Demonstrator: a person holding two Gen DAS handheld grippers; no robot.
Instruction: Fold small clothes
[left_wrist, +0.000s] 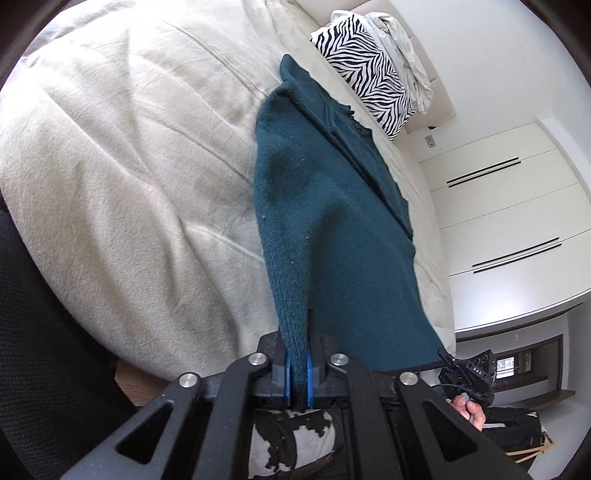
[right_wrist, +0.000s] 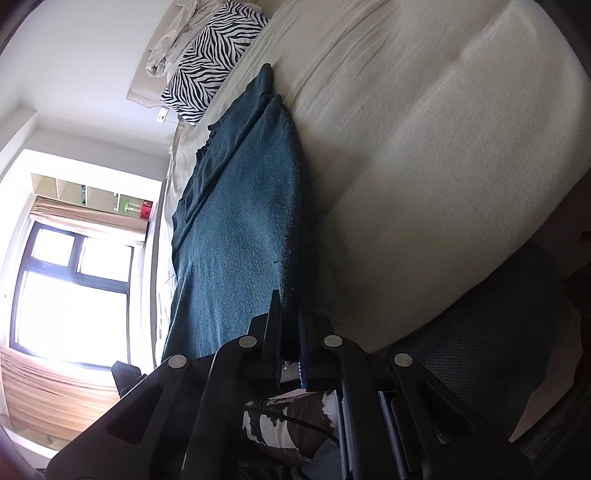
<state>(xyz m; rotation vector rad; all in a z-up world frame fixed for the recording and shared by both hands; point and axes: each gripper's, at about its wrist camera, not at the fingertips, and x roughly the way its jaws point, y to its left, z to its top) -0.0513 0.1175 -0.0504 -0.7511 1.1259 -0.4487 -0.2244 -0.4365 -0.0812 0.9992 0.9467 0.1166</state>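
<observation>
A dark teal knitted garment (left_wrist: 325, 206) lies stretched along the cream bed cover (left_wrist: 122, 177), its near edge lifted. My left gripper (left_wrist: 300, 365) is shut on a near corner of it, cloth pinched between the blue pads. In the right wrist view the same teal garment (right_wrist: 243, 229) runs away from me, and my right gripper (right_wrist: 290, 332) is shut on its other near corner. The right gripper (left_wrist: 467, 373) and the hand holding it show at the lower right of the left wrist view.
A zebra-print pillow (left_wrist: 365, 70) lies at the head of the bed beside crumpled pale cloth (left_wrist: 402, 48). White wardrobe doors (left_wrist: 509, 206) stand beyond the bed. A bright window (right_wrist: 70, 291) and a dark chair back (right_wrist: 480, 332) show in the right wrist view.
</observation>
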